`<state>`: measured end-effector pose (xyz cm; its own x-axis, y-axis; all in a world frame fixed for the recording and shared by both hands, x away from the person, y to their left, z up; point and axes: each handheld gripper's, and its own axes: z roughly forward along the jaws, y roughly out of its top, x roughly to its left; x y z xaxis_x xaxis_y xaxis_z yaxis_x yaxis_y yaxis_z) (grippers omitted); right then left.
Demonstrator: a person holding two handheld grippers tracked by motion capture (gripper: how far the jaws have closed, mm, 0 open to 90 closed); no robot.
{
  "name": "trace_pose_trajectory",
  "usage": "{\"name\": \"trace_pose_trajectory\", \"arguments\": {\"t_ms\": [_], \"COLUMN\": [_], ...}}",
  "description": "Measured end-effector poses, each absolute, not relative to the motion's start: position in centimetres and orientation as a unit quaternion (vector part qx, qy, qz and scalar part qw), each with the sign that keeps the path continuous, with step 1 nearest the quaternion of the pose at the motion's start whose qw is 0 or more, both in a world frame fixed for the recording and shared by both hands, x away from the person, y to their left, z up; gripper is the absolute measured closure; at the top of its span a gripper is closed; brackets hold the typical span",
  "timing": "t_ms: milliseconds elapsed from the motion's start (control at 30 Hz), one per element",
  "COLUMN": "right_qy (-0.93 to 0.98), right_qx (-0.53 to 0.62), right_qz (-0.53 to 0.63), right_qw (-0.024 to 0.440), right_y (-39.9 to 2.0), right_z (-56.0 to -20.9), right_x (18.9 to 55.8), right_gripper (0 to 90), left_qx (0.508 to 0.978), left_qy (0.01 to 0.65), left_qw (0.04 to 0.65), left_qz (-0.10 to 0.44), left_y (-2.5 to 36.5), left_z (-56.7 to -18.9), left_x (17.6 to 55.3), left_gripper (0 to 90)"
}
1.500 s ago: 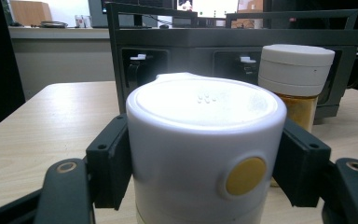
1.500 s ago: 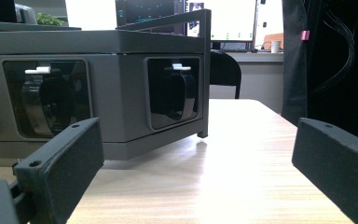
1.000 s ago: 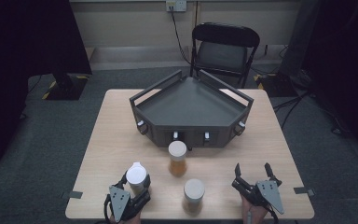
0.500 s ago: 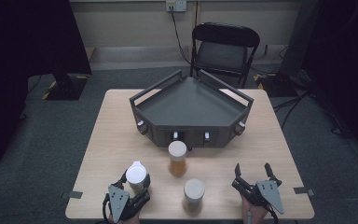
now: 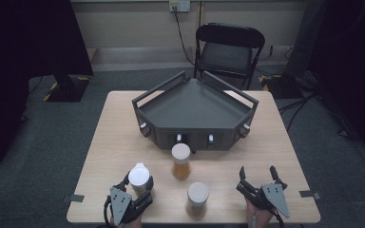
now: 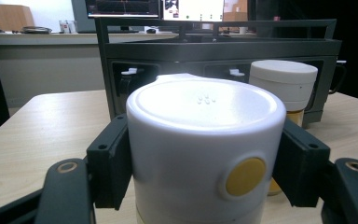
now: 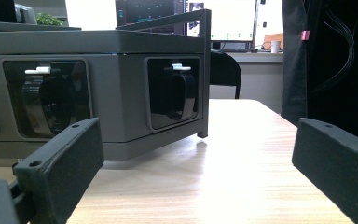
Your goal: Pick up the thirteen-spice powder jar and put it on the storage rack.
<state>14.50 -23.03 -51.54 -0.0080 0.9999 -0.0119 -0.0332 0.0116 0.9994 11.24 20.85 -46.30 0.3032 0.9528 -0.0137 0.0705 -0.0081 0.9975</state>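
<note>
From the high view we start at about seven o'clock on the table (image 5: 123, 123), where our left gripper (image 5: 134, 187) sits near the front edge with its jaws pinched on a white-lidded jar (image 5: 139, 176); the jar stands upright on the wood between the black pads. In the left gripper view the same jar (image 6: 205, 154) sits squarely between the two pads, which press against its sides, and a round yellow mark shows low on its white cap. Moving right, toward the centre of the table, a second jar with amber contents (image 5: 180, 161) stands upright just in front of the dark grey tray unit (image 5: 195, 102), which sits at about twelve o'clock and has small fittings set into its front face. In the left gripper view that amber jar (image 6: 284, 84) rises behind and to the right of the held one. At about six o'clock, close to the front edge, a third capped jar (image 5: 197, 194) stands alone, apart from both grippers; what it contains we cannot make out from above. Farther right, at about five o'clock, our right gripper (image 5: 258, 176) rests with its jaws spread wide and nothing between them. In the right gripper view the tray unit (image 7: 98, 84) stands ahead across bare wood.
</note>
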Motion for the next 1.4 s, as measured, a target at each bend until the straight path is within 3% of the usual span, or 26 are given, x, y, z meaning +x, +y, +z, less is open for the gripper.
{"name": "trace_pose_trajectory", "arguments": {"t_ms": [1400], "right_qy": [0.497], "right_qx": [0.486], "right_qz": [0.508], "right_qw": [0.509], "right_y": [-23.1], "right_z": [-51.5], "right_x": [14.5], "right_gripper": [0.9], "left_qx": [0.609], "left_qy": [0.408], "left_qw": [0.562], "left_qz": [0.383], "left_y": [21.0], "left_z": [-41.9], "left_x": [14.2], "left_gripper": [31.1]}}
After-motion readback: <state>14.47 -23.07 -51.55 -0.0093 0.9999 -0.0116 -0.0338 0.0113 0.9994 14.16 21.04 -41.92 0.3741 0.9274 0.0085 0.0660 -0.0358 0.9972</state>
